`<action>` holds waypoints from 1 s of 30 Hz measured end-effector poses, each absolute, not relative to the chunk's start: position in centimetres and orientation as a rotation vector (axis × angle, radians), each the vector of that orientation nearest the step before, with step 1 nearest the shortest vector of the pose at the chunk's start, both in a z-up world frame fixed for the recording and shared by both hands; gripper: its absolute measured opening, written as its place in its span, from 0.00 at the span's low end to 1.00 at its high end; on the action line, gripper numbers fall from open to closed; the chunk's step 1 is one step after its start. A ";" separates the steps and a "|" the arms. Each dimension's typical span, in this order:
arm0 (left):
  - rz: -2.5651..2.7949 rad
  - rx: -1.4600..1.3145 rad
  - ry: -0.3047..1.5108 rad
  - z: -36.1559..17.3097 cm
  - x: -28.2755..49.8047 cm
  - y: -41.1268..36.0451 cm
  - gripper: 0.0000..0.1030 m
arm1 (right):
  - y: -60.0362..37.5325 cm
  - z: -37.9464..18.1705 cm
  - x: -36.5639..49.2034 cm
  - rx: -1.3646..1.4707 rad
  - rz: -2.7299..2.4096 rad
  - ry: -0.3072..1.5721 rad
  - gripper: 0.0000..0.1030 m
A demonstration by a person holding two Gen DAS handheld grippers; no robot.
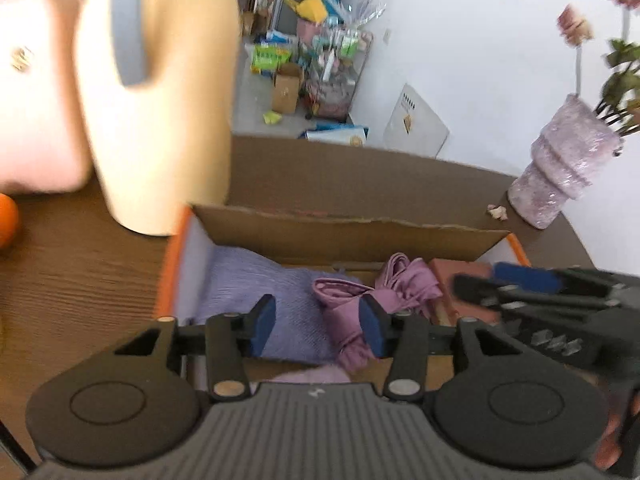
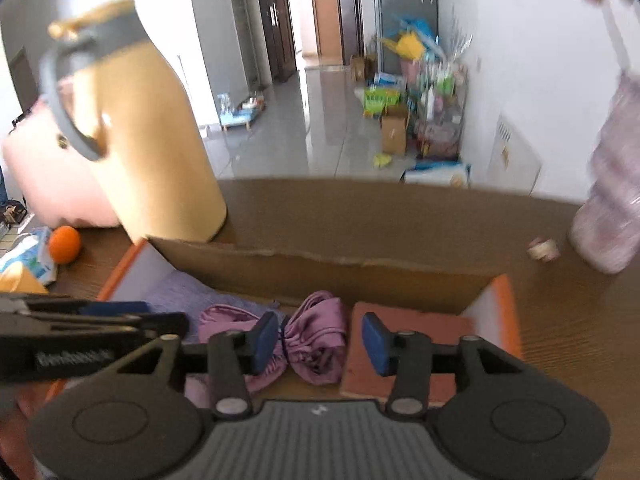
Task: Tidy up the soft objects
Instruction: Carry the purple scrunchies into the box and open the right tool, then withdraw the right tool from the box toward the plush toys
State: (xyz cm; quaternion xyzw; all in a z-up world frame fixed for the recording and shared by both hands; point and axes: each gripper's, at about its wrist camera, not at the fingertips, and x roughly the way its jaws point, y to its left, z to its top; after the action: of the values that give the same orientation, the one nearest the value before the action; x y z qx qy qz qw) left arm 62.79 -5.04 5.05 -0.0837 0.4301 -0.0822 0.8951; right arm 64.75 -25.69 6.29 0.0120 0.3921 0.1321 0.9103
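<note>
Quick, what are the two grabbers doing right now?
Left gripper: open, holding nothing, over the box.
Right gripper: open, holding nothing, above the purple satin cloth.

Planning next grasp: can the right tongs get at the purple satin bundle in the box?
Probably yes. The right tongs are open above the open box, with the purple satin bundle just ahead and uncovered. The left tongs sit off to the side.

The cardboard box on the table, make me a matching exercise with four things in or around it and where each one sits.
Things:
1. lavender cloth
2. satin bundle
3. reddish-brown piece
4. orange ball

Places:
A. outside the cardboard box, on the table
B. left end of the box
C. right end of the box
D. middle of the box

Pairs: 1-B, 2-D, 3-C, 4-A
</note>
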 end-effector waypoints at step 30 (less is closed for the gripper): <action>-0.130 0.033 0.398 12.0 23.3 -0.1 0.82 | -32.8 11.4 23.8 -0.020 0.327 0.370 0.71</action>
State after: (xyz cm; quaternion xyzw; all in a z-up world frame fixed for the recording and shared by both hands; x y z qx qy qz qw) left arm 23.27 -0.10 11.98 0.0165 0.1974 -0.0644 0.9781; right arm 23.82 -32.82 11.41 -0.0097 0.1831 0.1620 0.9696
